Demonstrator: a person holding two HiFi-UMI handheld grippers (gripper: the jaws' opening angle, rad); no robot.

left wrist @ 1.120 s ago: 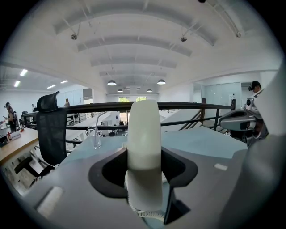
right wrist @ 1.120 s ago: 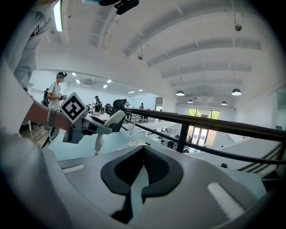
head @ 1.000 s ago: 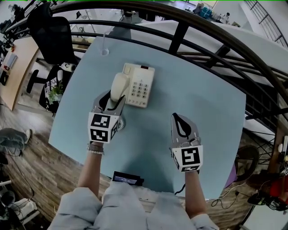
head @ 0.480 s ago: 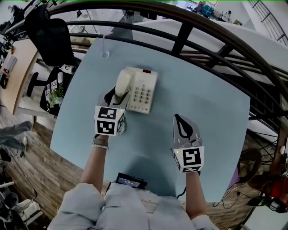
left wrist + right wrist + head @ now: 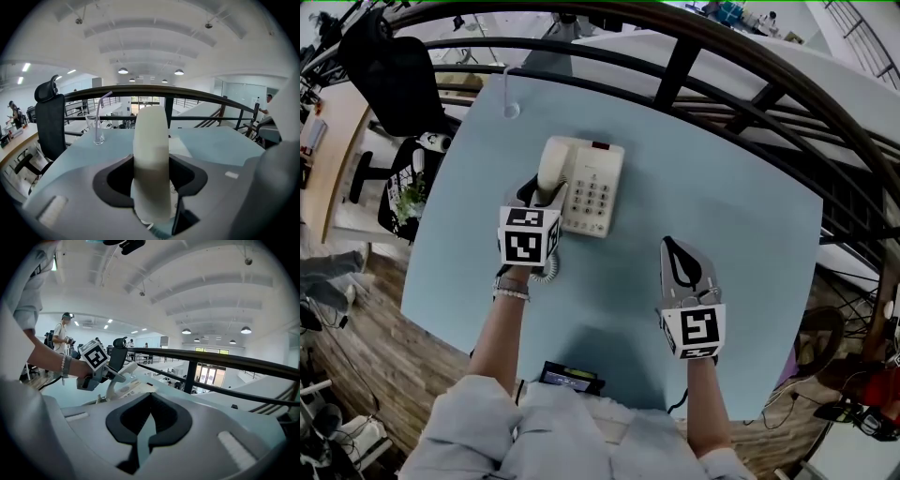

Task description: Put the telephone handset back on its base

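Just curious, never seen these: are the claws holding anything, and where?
Left gripper clamps the handset by its near end; right gripper is shut and empty.

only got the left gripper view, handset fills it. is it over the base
observer: yes, the head view shows the handset over the left side of the base, along the cradle.
operator: right gripper busy
observer: no, the right gripper is over bare table to the right of the base, fingers shut, empty.
operator: where's the cord
observer: the coiled cord shows near the base's near left corner, just beside the left gripper.
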